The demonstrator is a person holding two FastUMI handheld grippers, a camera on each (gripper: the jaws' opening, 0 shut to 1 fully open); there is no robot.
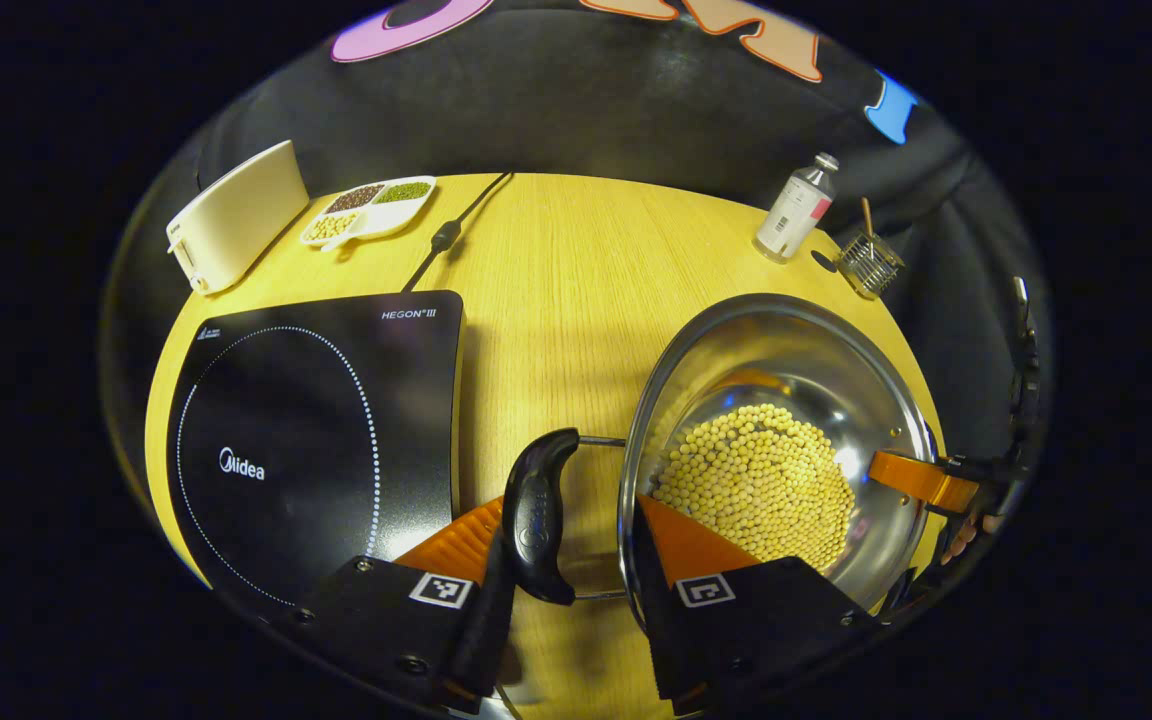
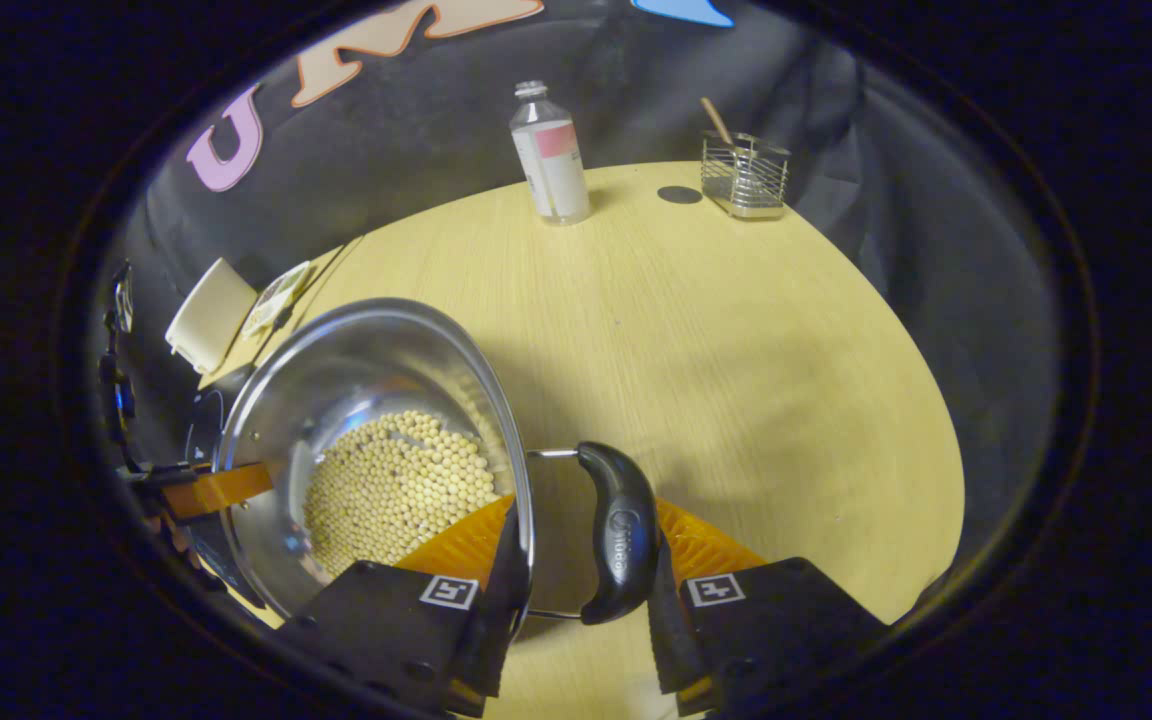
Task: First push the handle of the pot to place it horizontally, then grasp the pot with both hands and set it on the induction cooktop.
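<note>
Pot: the steel pot [image 1: 786, 330] stands on the bench [image 1: 556, 280], to the right of the induction cooktop [image 1: 316, 430] in the left gripper view and not on it; it holds a layer of pale yellow beans [image 1: 756, 485].
Pot handles: a black handle [image 1: 536, 515] on thin wire sticks out level on the side toward the cooktop; in the right gripper view a second black handle [image 2: 621, 530] sticks out level on the opposite side.
Left hand-held gripper: the left hand-held gripper [image 1: 561, 545] is open around the near handle, one orange finger on the cooktop side and the other inside the pot over the rim; whether either pad presses the handle or the rim, one cannot tell. It also shows at the far side of the pot in the right gripper view [image 2: 206, 490].
Right hand-held gripper: the right hand-held gripper [image 2: 581, 545] is likewise parted, one finger inside the pot wall and one outside its handle, contact unclear. In the left gripper view its orange finger [image 1: 921, 480] shows at the pot's far rim, with fingertips of a hand [image 1: 966, 535] just behind.
Cooktop: black glass with a dotted ring, nothing standing on it.
Back of bench: a cream toaster [image 1: 236, 215], a divided dish [image 1: 371, 210] of grains, a cord [image 1: 456, 225], a bottle [image 1: 796, 210] and a wire holder [image 1: 868, 262].
</note>
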